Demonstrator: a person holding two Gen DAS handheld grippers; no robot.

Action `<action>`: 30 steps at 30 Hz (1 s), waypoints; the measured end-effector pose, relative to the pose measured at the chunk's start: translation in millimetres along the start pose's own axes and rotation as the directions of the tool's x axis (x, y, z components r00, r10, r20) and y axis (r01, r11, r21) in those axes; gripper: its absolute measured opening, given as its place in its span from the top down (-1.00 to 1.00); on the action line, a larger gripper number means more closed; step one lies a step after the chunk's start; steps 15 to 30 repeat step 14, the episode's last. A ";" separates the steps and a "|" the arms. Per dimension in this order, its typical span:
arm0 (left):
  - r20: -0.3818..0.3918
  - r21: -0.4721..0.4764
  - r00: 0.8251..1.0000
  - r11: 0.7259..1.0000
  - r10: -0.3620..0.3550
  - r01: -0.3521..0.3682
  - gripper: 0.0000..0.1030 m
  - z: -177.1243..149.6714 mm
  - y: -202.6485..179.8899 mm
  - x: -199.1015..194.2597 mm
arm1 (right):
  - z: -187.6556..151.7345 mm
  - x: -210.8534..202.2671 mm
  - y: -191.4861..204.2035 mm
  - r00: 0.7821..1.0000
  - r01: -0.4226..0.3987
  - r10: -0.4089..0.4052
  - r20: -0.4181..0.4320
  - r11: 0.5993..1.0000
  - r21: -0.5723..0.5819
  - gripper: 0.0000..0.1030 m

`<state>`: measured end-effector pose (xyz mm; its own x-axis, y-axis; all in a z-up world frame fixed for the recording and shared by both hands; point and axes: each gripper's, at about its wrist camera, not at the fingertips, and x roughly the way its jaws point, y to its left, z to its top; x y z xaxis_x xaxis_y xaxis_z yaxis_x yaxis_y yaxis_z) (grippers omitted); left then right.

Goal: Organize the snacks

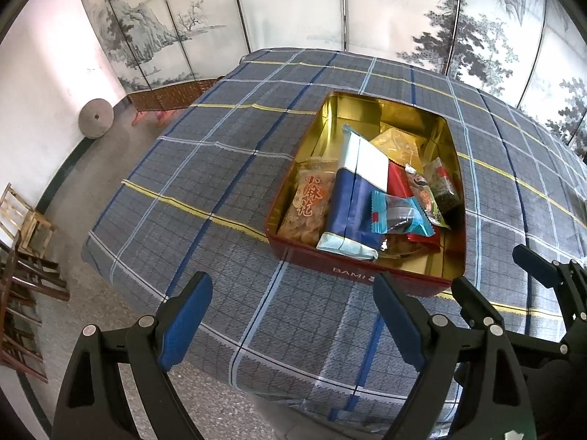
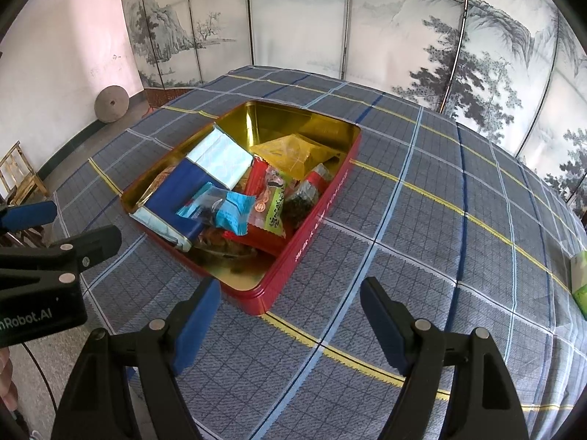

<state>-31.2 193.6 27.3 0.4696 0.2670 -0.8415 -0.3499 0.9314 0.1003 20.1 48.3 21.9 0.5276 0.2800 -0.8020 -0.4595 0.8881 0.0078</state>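
A red tin [image 1: 352,269] with a gold inside stands on the plaid-covered table [image 1: 205,183]; it also shows in the right wrist view [image 2: 312,227]. It holds several snack packs: a long blue and white pack [image 1: 357,198], an orange-lettered clear bag [image 1: 308,201], a small cyan candy [image 1: 398,212], a yellow bag [image 1: 398,148] and a red pack [image 1: 400,181]. My left gripper [image 1: 293,300] is open and empty, just short of the tin's near wall. My right gripper [image 2: 290,311] is open and empty near the tin's corner. A green pack [image 2: 579,282] lies at the table's far right edge.
A painted folding screen [image 1: 293,7] stands behind the table. A round millstone [image 1: 96,118] leans on the left wall. Wooden chairs [image 1: 25,220] stand on the floor at the left. The right gripper shows at the right in the left wrist view [image 1: 513,275].
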 end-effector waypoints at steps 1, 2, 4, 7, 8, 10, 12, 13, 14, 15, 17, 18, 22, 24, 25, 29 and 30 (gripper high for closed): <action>0.002 0.003 1.000 1.000 -0.001 0.001 -0.70 0.1 -0.2 0.2 | -0.1 -0.4 0.1 1.000 -0.002 0.002 0.000 1.000 0.000 -0.56; 0.003 0.004 1.000 1.000 -0.004 0.004 -0.70 0.2 -0.3 0.2 | 0.4 -0.3 0.6 1.000 -0.001 0.001 -0.001 1.000 0.000 -0.56; 0.004 0.005 1.000 1.000 -0.007 0.007 -0.70 0.6 0.1 0.2 | 0.4 -0.3 0.7 1.000 -0.002 0.002 -0.001 1.000 -0.001 -0.56; 0.004 0.012 1.000 1.000 -0.012 0.012 -0.70 0.5 -0.4 -0.2 | 0.3 0.5 1.1 1.000 0.001 -0.001 -0.002 1.000 -0.006 -0.56; 0.005 0.012 1.000 1.000 -0.012 0.012 -0.70 0.4 -0.6 -0.5 | 0.4 0.4 1.1 1.000 0.000 0.000 0.000 1.000 -0.005 -0.56; 0.005 0.013 1.000 1.000 -0.010 0.010 -0.70 0.6 -1.1 -0.5 | 0.7 1.0 1.5 1.000 0.000 0.000 -0.001 1.000 -0.005 -0.56; 0.004 0.008 1.000 1.000 -0.005 0.005 -0.70 0.0 -0.9 -0.2 | 1.0 1.1 1.5 1.000 0.001 -0.001 -0.001 1.000 -0.005 -0.56; 0.005 0.010 1.000 1.000 -0.007 0.007 -0.70 0.0 -1.1 -0.4 | 1.0 0.9 1.4 1.000 -0.001 0.001 -0.001 1.000 -0.007 -0.56; 0.004 0.008 1.000 1.000 -0.005 0.005 -0.70 -0.2 -0.9 -0.1 | 1.0 1.1 1.7 1.000 0.000 0.000 -0.001 1.000 -0.009 -0.56; 0.004 0.008 1.000 1.000 -0.005 0.005 -0.70 -0.2 -0.9 -0.1 | 1.0 1.1 1.7 1.000 0.000 0.000 -0.001 1.000 -0.009 -0.56; 0.004 0.008 1.000 1.000 -0.005 0.005 -0.70 -0.2 -0.9 -0.1 | 1.0 1.1 1.7 1.000 0.000 0.000 -0.001 1.000 -0.009 -0.56; 0.004 0.008 1.000 1.000 -0.005 0.005 -0.70 -0.2 -0.9 -0.1 | 1.0 1.1 1.7 1.000 0.000 0.000 -0.001 1.000 -0.009 -0.56; 0.004 0.008 1.000 1.000 -0.005 0.005 -0.70 -0.2 -0.9 -0.1 | 1.0 1.1 1.7 1.000 0.000 0.000 -0.001 1.000 -0.009 -0.56; 0.004 0.008 1.000 1.000 -0.005 0.005 -0.70 -0.2 -0.9 -0.1 | 1.0 1.1 1.7 1.000 0.000 0.000 -0.001 1.000 -0.009 -0.56; 0.004 0.008 1.000 1.000 -0.005 0.005 -0.70 -0.2 -0.9 -0.1 | 1.0 1.1 1.7 1.000 0.000 0.000 -0.001 1.000 -0.009 -0.56; 0.004 0.008 1.000 1.000 -0.005 0.005 -0.70 -0.2 -0.9 -0.1 | 1.0 1.1 1.7 1.000 0.000 0.000 -0.001 1.000 -0.009 -0.56; 0.004 0.008 1.000 1.000 -0.005 0.005 -0.70 -0.2 -0.9 -0.1 | 1.0 1.1 1.7 1.000 0.000 0.000 -0.001 1.000 -0.009 -0.56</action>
